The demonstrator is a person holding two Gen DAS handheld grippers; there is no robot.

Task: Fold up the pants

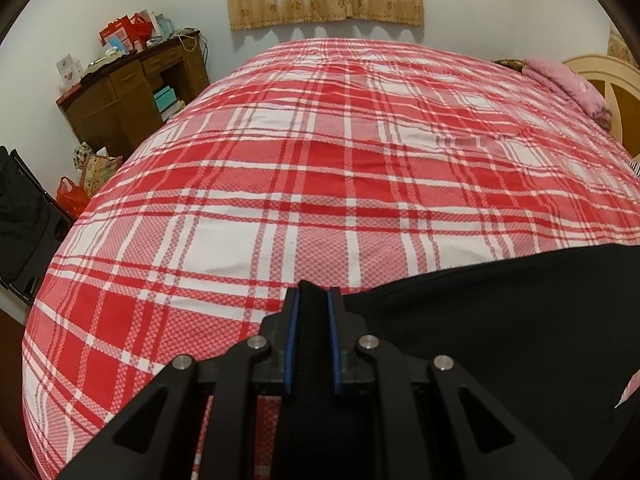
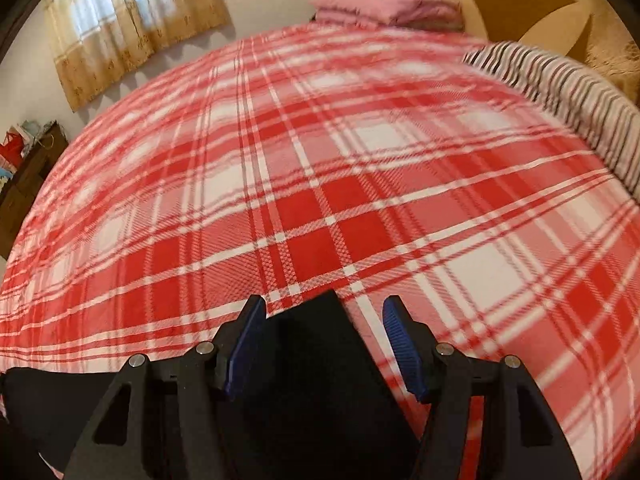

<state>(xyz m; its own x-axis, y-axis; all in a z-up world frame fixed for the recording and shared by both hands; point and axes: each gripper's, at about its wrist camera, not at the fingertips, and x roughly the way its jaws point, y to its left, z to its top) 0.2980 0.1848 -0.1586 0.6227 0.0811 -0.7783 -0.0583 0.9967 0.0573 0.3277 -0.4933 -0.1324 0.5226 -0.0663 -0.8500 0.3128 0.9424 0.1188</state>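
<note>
With your left tool (image 1: 313, 300) clenched on a thick band of the black pants (image 1: 500, 320) and your right tool (image 2: 324, 312) standing released, you look to be partway into a fold, 1 end gripped and the other not. The pants lie at the near edge of the bed, on the red-and-white plaid bedspread (image 1: 320, 168); from the left wrist they spread away to the right as 1 dark sheet. From the right wrist a pointed corner of the cloth (image 2: 320, 344) sits between the spread blue pads (image 2: 248, 332), touching or just beside the left one, apart from the right one. Judgement: your next move calls for closing the right tool on that corner, deep enough to catch every layer, then carrying both ends together so the fold edge stays straight. The fabric reads matte, plain black, fairly smooth, little wrinkling visible; seams and waistband cannot be made out. The right view is motion-blurred, so layer count there is unclear.
</note>
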